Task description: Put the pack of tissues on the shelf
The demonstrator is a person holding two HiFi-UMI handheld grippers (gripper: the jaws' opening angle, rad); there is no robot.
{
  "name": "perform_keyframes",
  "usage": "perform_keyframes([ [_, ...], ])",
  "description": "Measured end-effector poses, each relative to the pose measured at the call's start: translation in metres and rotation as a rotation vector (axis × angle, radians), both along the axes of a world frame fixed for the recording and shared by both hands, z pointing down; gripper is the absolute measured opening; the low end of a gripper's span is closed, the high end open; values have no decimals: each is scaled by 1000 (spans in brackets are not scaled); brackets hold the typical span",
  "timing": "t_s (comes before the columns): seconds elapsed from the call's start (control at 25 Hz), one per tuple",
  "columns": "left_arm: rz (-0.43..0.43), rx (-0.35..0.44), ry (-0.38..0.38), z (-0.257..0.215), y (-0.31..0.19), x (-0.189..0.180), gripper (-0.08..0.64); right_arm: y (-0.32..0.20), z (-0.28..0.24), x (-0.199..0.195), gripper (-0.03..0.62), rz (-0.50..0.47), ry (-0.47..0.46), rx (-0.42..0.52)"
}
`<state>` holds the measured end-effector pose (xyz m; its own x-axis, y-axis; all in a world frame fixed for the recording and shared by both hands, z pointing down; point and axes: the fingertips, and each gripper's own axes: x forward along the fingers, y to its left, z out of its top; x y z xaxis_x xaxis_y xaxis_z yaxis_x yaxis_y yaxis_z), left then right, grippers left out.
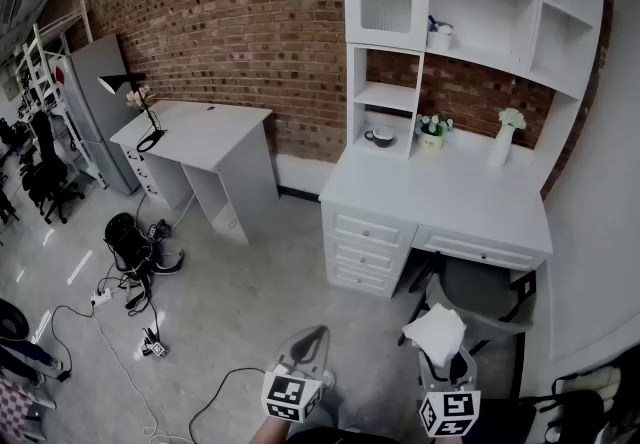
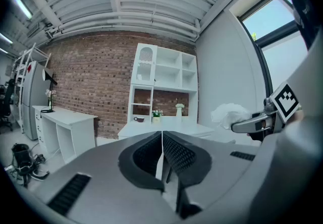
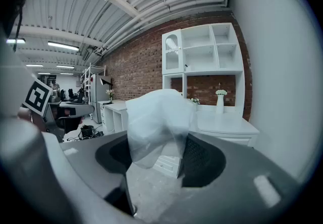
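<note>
1. My right claw is clamped on the pack of tissues, and I hold it in the air.
2. My left claw is closed with nothing inside.
3. The shelf above the white tabletop is well apart from the pack.

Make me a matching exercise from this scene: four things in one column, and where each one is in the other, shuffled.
Things: 1 pack of tissues; 2 white vase; 3 dark cup; 4 black lamp.
Places: A on the small desk at left; B in the right gripper, between its jaws; C in the cubby above the big desk; D on top of the big desk.
Pairs: 1-B, 2-D, 3-C, 4-A.
</note>
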<state>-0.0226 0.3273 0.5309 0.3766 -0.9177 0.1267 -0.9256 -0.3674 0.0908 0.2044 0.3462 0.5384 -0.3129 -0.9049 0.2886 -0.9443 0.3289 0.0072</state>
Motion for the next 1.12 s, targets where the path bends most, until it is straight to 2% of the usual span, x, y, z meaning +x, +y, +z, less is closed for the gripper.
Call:
perform_keyframes([
  [0.12, 11, -14, 30, 7, -3, 4, 12, -6, 1, -1, 256, 10, -2, 7],
  [0.4, 50, -18, 29, 9, -29, 8, 12, -28, 2, -15, 270, -17, -15, -10],
  [0.84, 87, -10, 8, 8, -109, -22, 12, -98, -7, -48, 273, 15, -47, 32],
  [1.12, 142, -10, 17, 6, -147, -40, 12, -130, -8, -76, 276, 55, -55, 8],
])
